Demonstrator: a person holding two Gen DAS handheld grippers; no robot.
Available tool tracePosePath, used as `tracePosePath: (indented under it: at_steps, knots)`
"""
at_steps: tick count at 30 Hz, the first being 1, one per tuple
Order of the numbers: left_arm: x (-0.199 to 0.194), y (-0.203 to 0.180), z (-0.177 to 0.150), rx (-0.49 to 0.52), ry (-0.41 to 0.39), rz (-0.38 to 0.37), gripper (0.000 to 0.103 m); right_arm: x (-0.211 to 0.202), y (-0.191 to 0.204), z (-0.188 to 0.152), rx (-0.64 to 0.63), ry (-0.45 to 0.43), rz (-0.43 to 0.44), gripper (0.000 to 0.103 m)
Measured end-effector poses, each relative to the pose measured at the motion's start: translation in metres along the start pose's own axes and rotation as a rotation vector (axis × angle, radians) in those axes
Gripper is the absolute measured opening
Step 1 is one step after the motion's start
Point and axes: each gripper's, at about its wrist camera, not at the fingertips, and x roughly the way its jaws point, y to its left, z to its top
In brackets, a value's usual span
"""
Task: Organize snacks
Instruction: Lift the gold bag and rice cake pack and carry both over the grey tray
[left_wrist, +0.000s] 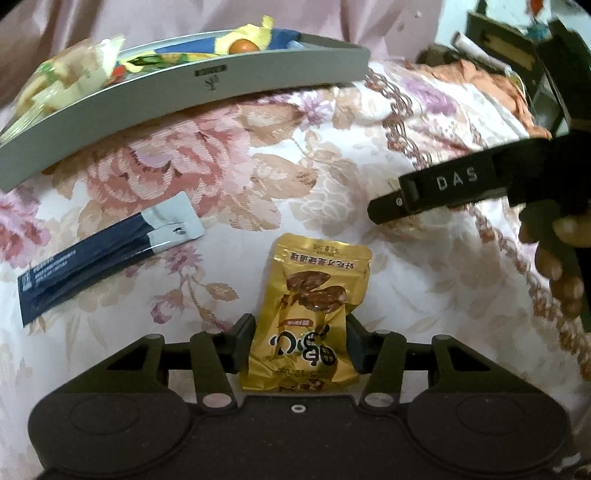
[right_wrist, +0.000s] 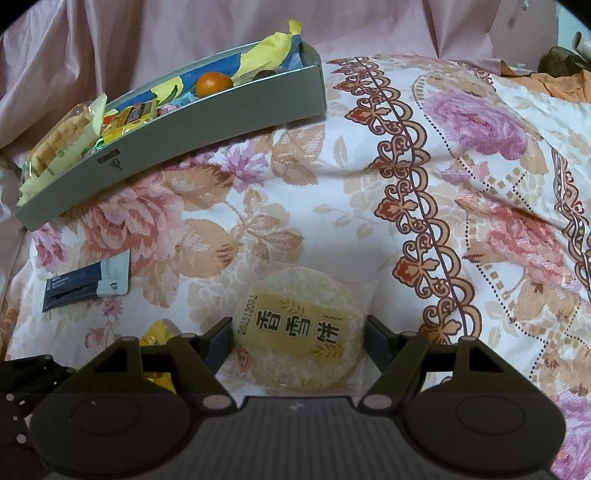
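Observation:
My left gripper (left_wrist: 301, 341) is shut on a gold snack packet (left_wrist: 314, 314), its fingers pinching the packet's lower half above the floral bedspread. My right gripper (right_wrist: 299, 339) has its jaws on both sides of a round rice cracker in a clear wrapper (right_wrist: 299, 328); the fingers sit at the wrapper's edges, so I cannot tell whether they grip it. The right gripper also shows in the left wrist view (left_wrist: 384, 210). The gold packet peeks into the right wrist view (right_wrist: 159, 332).
A grey tray (left_wrist: 207, 88) with several snacks and an orange (left_wrist: 242, 46) stands at the back left; it also shows in the right wrist view (right_wrist: 184, 122). Two dark blue sachets (left_wrist: 107, 254) lie on the bedspread to the left. Orange cloth (left_wrist: 491, 85) lies at the back right.

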Motion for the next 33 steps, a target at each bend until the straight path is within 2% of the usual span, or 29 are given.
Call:
tracePosePath:
  at_steps: [13, 21, 28, 33]
  knots:
    - [-0.049, 0.006, -0.014, -0.191, -0.156, 0.016, 0.053, -0.029, -0.003, -0.009, 0.059, -0.064, 0.049, 0.077]
    - [-0.088, 0.006, -0.017, -0.235, -0.263, 0.026, 0.053, -0.067, 0.002, -0.028, 0.108, -0.142, 0.112, 0.077]
    - [-0.117, 0.017, 0.002, -0.276, -0.364, 0.038, 0.053, -0.098, 0.007, -0.03, 0.141, -0.231, 0.143, 0.078]
    - [-0.129, 0.036, 0.037, -0.333, -0.422, -0.004, 0.053, -0.113, 0.018, -0.013, 0.126, -0.279, 0.144, 0.078]
